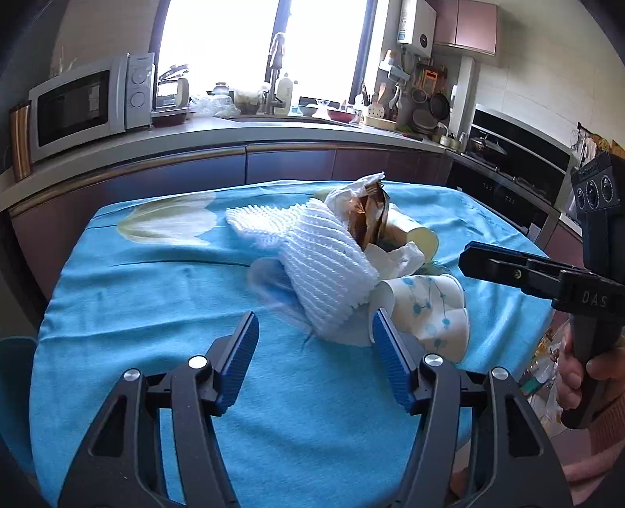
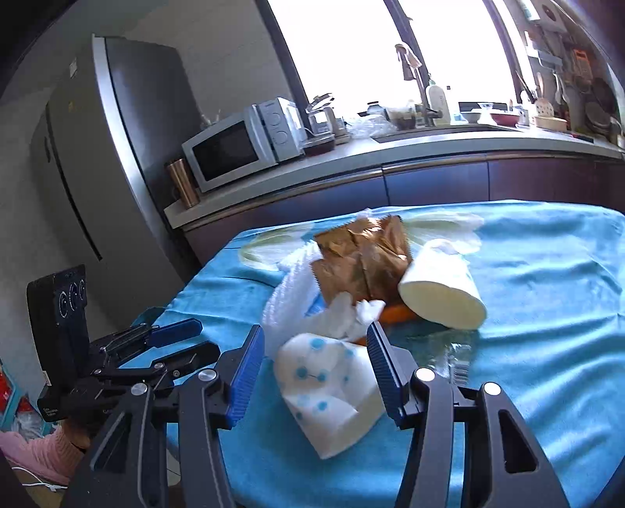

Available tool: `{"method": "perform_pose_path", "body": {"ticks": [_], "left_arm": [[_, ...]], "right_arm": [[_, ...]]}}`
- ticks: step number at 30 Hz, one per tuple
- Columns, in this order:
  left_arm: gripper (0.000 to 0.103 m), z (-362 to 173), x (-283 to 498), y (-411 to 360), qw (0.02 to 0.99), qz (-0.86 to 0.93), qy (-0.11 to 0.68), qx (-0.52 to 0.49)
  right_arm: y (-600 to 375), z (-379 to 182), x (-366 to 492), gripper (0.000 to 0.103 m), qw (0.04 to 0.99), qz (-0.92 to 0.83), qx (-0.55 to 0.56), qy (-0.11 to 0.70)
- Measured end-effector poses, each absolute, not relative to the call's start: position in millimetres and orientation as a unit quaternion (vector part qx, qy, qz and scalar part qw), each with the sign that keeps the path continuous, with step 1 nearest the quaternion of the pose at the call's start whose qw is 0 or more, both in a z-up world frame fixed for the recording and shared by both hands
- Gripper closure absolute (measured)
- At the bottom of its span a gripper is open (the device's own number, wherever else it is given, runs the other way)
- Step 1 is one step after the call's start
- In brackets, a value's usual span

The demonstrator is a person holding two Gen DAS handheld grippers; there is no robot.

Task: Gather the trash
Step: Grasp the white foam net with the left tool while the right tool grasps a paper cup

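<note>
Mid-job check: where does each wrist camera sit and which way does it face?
Left wrist: on the left gripper, angled down over the blue cloth at the white foam net; the right gripper and its hand show at right.
Right wrist: on the right gripper, facing the dotted paper cup; the left gripper shows at left.
Shared: trash pile, microwave, window.

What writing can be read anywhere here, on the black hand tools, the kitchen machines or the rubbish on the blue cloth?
"DAS": raised letters on the black plastic right gripper, read in the left wrist view.
Small white label low on the black left gripper: too small to read.
Grey microwave oven dial panel: no legible marks.
White wall-mounted water heater: markings blurred.
Crumpled brown foil wrapper: no readable print.
</note>
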State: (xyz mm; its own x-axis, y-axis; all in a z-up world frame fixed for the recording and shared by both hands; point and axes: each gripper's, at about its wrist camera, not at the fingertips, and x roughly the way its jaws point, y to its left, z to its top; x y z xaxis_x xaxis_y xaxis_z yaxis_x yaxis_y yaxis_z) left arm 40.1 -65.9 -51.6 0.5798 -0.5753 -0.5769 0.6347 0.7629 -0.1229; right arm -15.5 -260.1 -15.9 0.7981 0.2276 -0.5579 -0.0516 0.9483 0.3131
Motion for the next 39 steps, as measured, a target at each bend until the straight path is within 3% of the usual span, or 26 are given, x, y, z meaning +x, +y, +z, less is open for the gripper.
{"method": "perform_pose_path", "body": {"ticks": [4, 12, 17, 20, 22, 29, 39], "left_arm": [[0.044, -54.4, 47.6, -91.8, 0.885, -0.340, 0.314, 0.061], [0.052, -61.4, 67.2, -110.5, 0.882, -0.327, 0.333, 0.063], [0.074, -63.2, 73.5, -105.3, 0.880, -0.324, 0.346, 0.043], [0.089, -64.4, 74.0, -101.3, 0.881, -0.319, 0.346, 0.038], [0.092, -62.4, 73.5, -97.1, 0.884, -0.316, 0.343, 0.036], [0.094, -51.4, 65.4, -79.3, 0.888, -0.318, 0.332, 0.025], [0.094, -41.6, 46.8, -43.0, 0.890, -0.317, 0.328, 0.008]], "right_arm": [[-273.5, -36.9, -19.3, 0.051, 0.924, 0.068, 0.181, 0.329], [-270.2, -63.4, -19.5, 0.065, 0.906, 0.099, 0.214, 0.351], [-266.3, -67.1, -17.3, 0.074, 0.903, 0.116, 0.219, 0.351], [-264.5, -65.8, -16.2, 0.086, 0.901, 0.125, 0.222, 0.351], [-263.5, -65.7, -16.9, 0.093, 0.901, 0.130, 0.223, 0.349], [-255.1, -57.7, -19.1, 0.101, 0.903, 0.148, 0.211, 0.343], [-240.4, -46.9, -15.0, 0.101, 0.905, 0.178, 0.193, 0.334]]}}
